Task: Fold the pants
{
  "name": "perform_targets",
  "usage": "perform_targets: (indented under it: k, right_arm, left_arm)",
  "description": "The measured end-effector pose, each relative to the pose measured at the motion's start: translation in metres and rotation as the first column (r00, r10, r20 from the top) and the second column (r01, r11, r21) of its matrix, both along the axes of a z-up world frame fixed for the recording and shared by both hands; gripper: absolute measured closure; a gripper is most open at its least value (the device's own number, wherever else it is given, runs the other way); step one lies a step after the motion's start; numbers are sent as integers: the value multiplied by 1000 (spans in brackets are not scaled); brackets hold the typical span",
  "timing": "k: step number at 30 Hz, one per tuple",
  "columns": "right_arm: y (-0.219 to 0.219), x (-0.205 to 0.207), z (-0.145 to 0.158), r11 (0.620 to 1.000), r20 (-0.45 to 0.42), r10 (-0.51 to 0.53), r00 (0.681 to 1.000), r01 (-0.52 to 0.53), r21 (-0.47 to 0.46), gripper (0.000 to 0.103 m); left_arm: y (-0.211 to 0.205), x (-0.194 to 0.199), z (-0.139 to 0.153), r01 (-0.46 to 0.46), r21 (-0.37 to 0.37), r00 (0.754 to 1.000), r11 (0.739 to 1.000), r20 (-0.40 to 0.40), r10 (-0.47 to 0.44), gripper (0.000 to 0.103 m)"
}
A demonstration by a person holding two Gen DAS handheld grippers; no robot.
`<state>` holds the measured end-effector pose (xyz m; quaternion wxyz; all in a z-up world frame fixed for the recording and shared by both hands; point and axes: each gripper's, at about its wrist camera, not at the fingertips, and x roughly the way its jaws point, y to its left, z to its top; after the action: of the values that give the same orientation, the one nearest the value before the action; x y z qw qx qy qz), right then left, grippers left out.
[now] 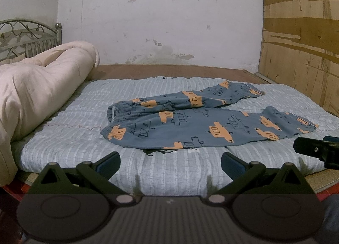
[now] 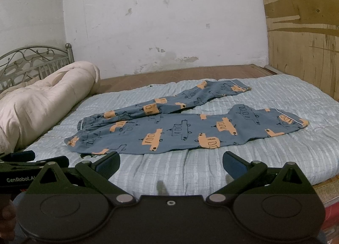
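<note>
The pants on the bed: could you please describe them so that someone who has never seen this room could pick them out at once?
Start from the bed with the pale blue quilted cover, set against a stained white wall. A rolled pinkish comforter lies at its left end; the pants lie spread to its right, waistband toward the comforter, legs splayed apart. They alone are patterned: slate blue with orange vehicles.

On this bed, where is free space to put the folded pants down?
Free: the light blue mattress pad in front of the pants, near both grippers, and the strip right of the leg cuffs. Crowded: the left side, where the rolled cream comforter lies.
</note>
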<state>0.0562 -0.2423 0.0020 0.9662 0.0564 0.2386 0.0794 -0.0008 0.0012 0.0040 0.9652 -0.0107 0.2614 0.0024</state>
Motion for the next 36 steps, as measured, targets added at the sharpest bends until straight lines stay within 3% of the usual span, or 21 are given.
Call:
perform_targets:
  k: [36]
  right_arm:
    - [2,-1,2,1000,1,3,1000,-3,-6,1]
  left_arm:
    - [-2,-3,6,2,3,1000,1000,4,-2,0]
